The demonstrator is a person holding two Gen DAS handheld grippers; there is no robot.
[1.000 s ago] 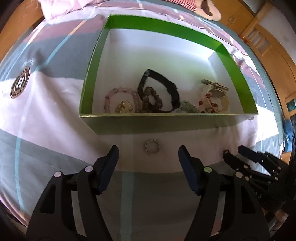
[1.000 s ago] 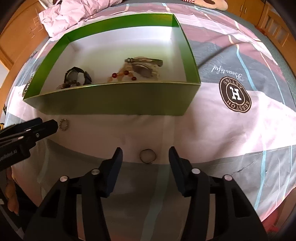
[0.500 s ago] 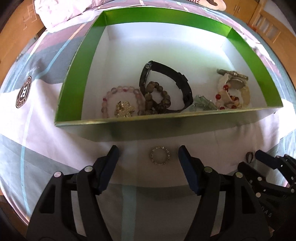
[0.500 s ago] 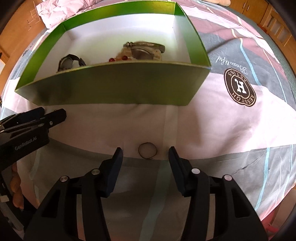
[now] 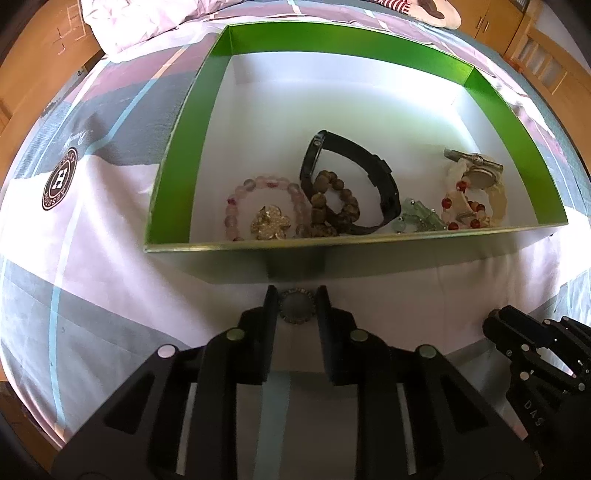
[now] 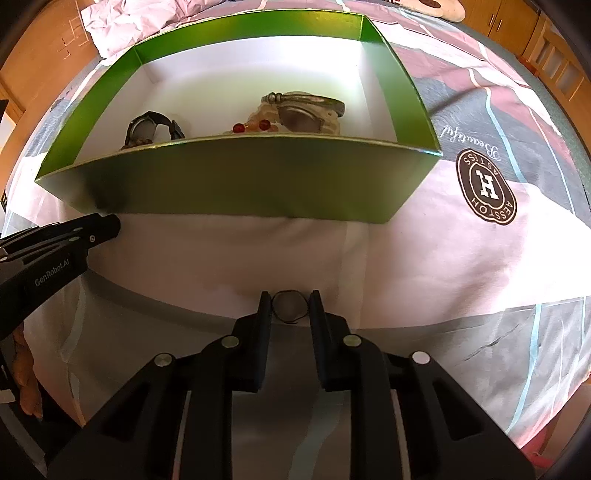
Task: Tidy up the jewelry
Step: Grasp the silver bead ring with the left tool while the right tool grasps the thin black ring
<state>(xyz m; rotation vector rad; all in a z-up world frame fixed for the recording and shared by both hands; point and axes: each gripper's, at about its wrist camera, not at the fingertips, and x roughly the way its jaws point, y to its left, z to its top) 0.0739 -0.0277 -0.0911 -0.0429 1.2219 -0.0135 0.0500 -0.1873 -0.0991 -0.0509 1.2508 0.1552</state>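
Observation:
A small beaded silver ring (image 5: 296, 322) lies on the bedspread just in front of the green box (image 5: 332, 262). My left gripper (image 5: 296, 298) points down over it, jaws closing, both pads against the ring's sides. A thin dark ring (image 6: 290, 319) lies further right on the cloth. My right gripper (image 6: 289, 301) has its jaws closing on it, pads touching both sides. The box (image 6: 240, 181) holds a black watch (image 5: 354, 184), a pink bead bracelet (image 5: 266, 182), a brown bead bracelet (image 5: 332, 206), a gold brooch (image 5: 269, 223) and a silver watch (image 5: 476, 175) on red and cream beads.
The bedspread (image 6: 443, 258) is pink, white and grey with round brown logos (image 6: 485, 192). A crumpled pink quilt (image 5: 147, 26) lies beyond the box. Wooden furniture (image 5: 546, 55) edges the bed. A person's fingers (image 6: 26, 387) show at the left edge of the right wrist view.
Both grippers went from wide open to closed around their rings. The left gripper also tipped and came closer to the box, so more of the box's inside shows.

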